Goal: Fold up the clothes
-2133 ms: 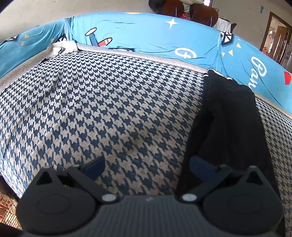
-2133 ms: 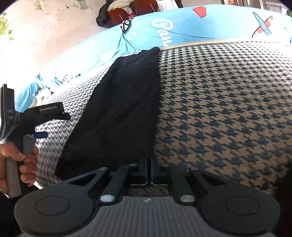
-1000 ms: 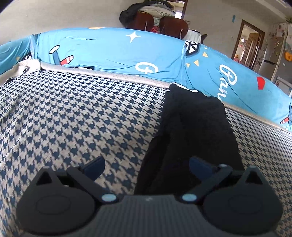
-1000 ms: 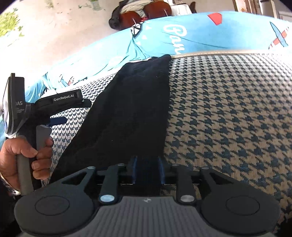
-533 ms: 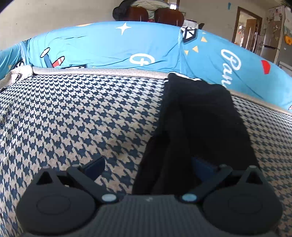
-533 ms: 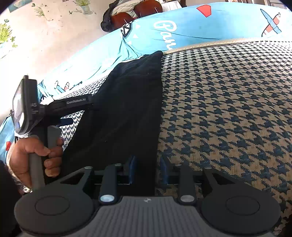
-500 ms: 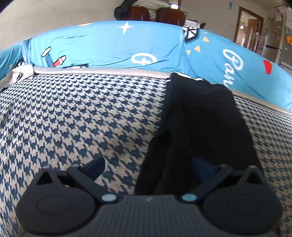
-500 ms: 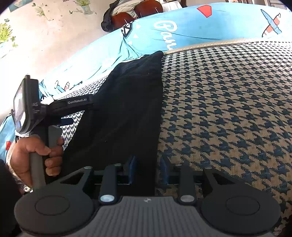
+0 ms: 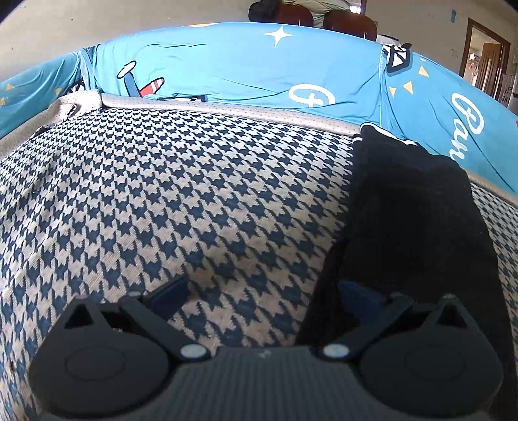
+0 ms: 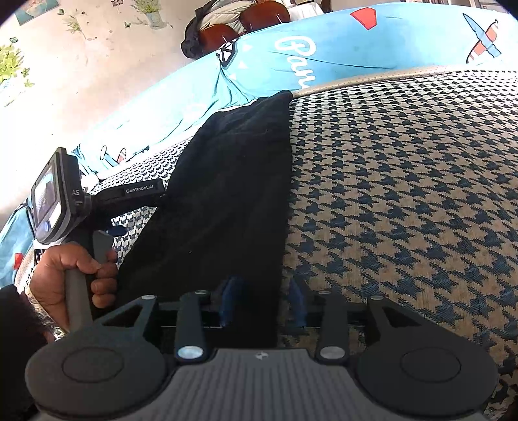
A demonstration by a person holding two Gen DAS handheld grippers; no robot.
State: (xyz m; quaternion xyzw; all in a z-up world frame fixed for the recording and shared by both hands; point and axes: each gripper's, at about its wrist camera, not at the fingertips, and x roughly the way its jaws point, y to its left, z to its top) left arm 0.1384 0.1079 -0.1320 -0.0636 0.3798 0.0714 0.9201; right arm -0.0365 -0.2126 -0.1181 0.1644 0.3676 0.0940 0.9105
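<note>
A black garment (image 9: 417, 220) lies folded into a long strip on the houndstooth sofa seat (image 9: 181, 200), running from the near edge to the backrest. My left gripper (image 9: 262, 294) is open wide: one finger hangs over the seat, the other over the garment's near left corner. In the right wrist view the garment (image 10: 233, 194) fills the middle. My right gripper (image 10: 263, 301) is at its near right corner with the jaws opening; the cloth edge lies between the fingers without being pinched. A hand (image 10: 74, 275) holds the left gripper (image 10: 129, 194) at the garment's left edge.
A blue printed cover (image 9: 259, 71) drapes the sofa backrest behind the seat. Brown chairs with clothes on them (image 10: 246, 22) stand behind the sofa. A doorway (image 9: 485, 61) opens at the far right. Bare houndstooth seat (image 10: 404, 194) spreads right of the garment.
The right gripper's jaws have parted from shut and let go of the garment's near corner. The left gripper has sunk toward the garment's left edge.
</note>
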